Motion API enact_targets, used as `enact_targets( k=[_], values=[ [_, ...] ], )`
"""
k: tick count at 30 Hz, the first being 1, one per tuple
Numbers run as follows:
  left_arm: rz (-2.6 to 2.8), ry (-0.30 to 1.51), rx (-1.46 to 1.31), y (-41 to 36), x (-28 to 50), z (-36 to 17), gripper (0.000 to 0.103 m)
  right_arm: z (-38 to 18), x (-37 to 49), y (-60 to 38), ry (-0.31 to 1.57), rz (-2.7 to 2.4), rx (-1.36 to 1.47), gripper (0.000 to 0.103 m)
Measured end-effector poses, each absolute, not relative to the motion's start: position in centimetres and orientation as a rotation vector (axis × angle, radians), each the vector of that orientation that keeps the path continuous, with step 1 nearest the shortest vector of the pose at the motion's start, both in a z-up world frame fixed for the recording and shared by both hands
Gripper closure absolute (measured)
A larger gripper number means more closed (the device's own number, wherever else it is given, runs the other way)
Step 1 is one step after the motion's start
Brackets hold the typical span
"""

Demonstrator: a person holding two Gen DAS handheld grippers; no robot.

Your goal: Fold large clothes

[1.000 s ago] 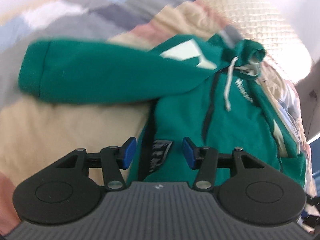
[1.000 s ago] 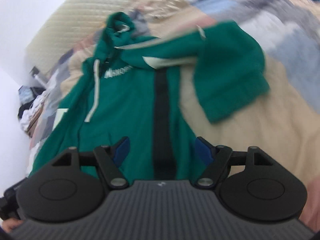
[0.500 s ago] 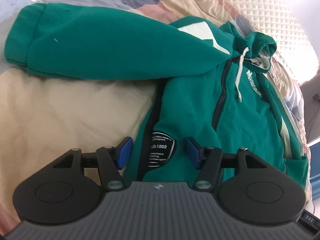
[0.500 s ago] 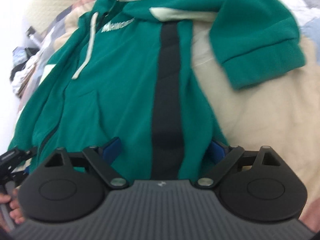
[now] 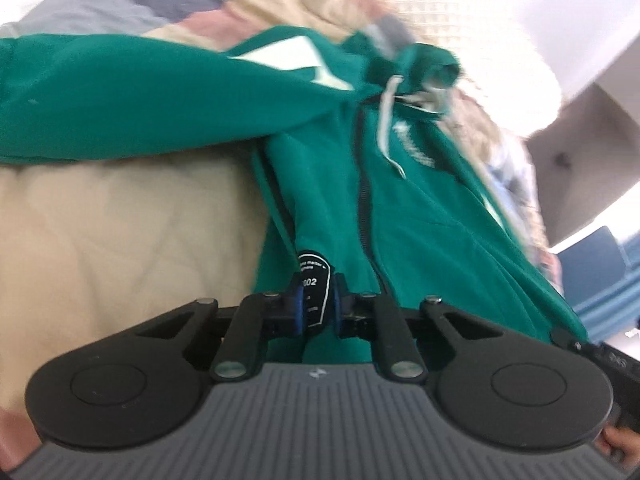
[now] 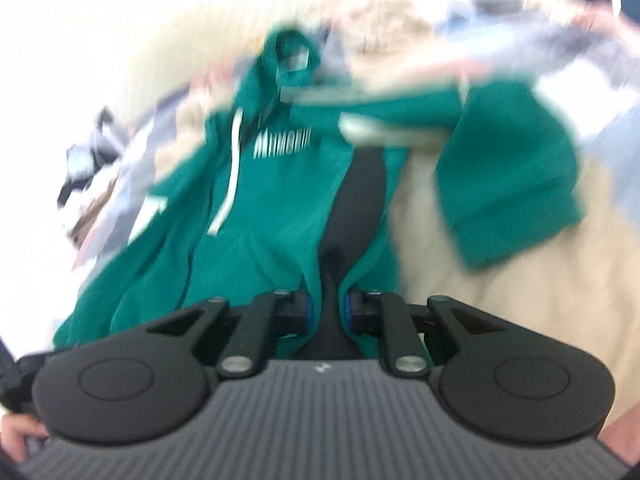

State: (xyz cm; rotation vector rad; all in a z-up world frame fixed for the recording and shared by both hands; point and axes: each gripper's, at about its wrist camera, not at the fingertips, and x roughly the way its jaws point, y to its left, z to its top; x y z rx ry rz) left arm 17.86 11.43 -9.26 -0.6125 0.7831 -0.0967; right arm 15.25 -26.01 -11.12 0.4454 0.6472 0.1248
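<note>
I have both sets of tongs clamped on the hem of the green hoodie (image 5: 420, 208); left gripper (image 5: 317, 307) over its black patch (image 5: 315, 292), right gripper (image 6: 326, 307) on the black stripe (image 6: 352, 208); its long axis runs straight away across the quilt (image 5: 120, 240) towards the hood (image 6: 290, 56), so folding means carrying the hem forward.

The hoodie (image 5: 420, 216) lies flat on the bed (image 5: 120, 240), hood toward the far edge. My left gripper (image 5: 316, 304) and right gripper (image 6: 326, 306) sit at its near hem, fabric pinched between each one's fingers. One sleeve (image 5: 140, 100) stretches sideways over the quilt.
</note>
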Motion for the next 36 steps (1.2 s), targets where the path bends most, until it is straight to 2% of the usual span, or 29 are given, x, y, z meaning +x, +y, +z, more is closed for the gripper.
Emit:
enact_targets(
  k=[3, 6, 8, 11, 12, 13, 14, 16, 18, 26, 33, 35, 36],
  values=[
    [-0.162, 0.771, -0.615, 10.1, 16.9, -8.4, 0.089, -9.9, 13.6, -27.1, 0.577, 0.06, 0.458, 0.087],
    [-0.161, 0.787, -0.568, 9.1, 16.5, -8.2, 0.088, -10.4, 13.2, -27.9, 0.603, 0.008, 0.482, 0.086],
    [-0.143, 0.805, -0.556, 9.4, 16.7, -8.3, 0.087, -11.2, 13.5, -28.6, 0.652, -0.007, 0.542, 0.079],
    [-0.12, 0.822, -0.604, 10.5, 17.0, -8.8, 0.072, -12.1, 13.7, -29.9, 0.697, -0.021, 0.639, 0.061],
    [-0.107, 0.824, -0.632, 11.2, 17.1, -9.0, 0.06, -12.1, 13.7, -30.4, 0.695, -0.036, 0.667, 0.057],
    [-0.093, 0.814, -0.655, 12.0, 17.2, -9.1, 0.049, -12.0, 13.5, -30.9, 0.684, -0.059, 0.69, 0.045],
    [-0.072, 0.802, -0.674, 12.7, 17.4, -9.0, 0.045, -11.9, 13.2, -31.3, 0.663, -0.084, 0.715, 0.032],
    [-0.038, 0.784, -0.703, 14.5, 18.2, -9.0, 0.038, -11.7, 13.1, -32.4, 0.629, -0.115, 0.756, 0.026],
    [0.013, 0.778, -0.726, 16.4, 19.4, -9.1, 0.035, -11.5, 14.0, -33.6, 0.627, -0.139, 0.766, 0.026],
    [0.184, 0.797, -1.014, 24.6, 24.1, -13.9, 0.033, -15.0, 20.3, -39.4, 0.766, -0.232, 0.992, 0.022],
    [0.253, 0.627, -1.267, 30.1, 25.4, -16.1, 0.036, -17.4, 23.0, -40.0, 0.839, -0.244, 0.933, 0.021],
    [0.28, 0.596, -1.262, 30.7, 25.9, -16.4, 0.046, -17.8, 23.3, -40.1, 0.836, -0.247, 0.938, 0.021],
    [0.292, 0.594, -1.253, 30.8, 26.2, -16.4, 0.056, -17.9, 23.4, -40.2, 0.831, -0.25, 0.939, 0.021]
  ],
)
